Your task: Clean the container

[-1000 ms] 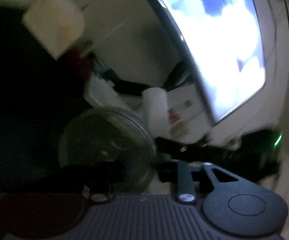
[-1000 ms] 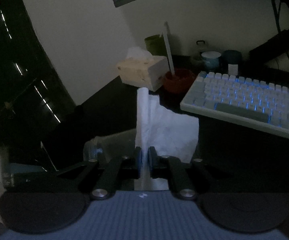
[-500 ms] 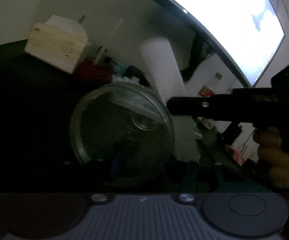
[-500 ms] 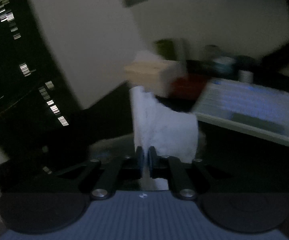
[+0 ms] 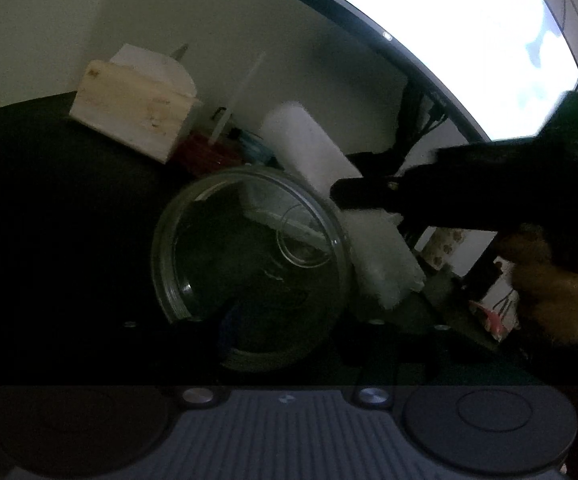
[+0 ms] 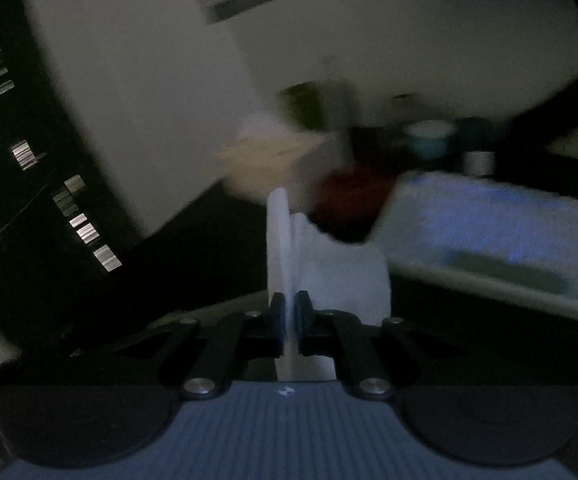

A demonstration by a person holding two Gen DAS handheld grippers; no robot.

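Two claws in use, dim lighting. Left claw [image 5: 285,320]: jaws opening, with the clear round container [image 5: 249,268] lying between them, mouth toward the camera; fingers lost in the dark, so whether the pads press its wall cannot be told. Container sits low and near, over the dark table [image 5: 49,200]. Right claw [image 6: 288,322]: jaws narrow, pinching a folded white paper towel [image 6: 329,272] that stands up beyond the fingertips. From the left wrist view, the right claw enters from the right, the towel just beside the container's right rim (contact unclear). Far side: wooden tissue box [image 5: 133,116], red item [image 5: 205,152], bright monitor [image 5: 469,28]. Right wrist view is motion-blurred; backlit keyboard [image 6: 501,236] at right.
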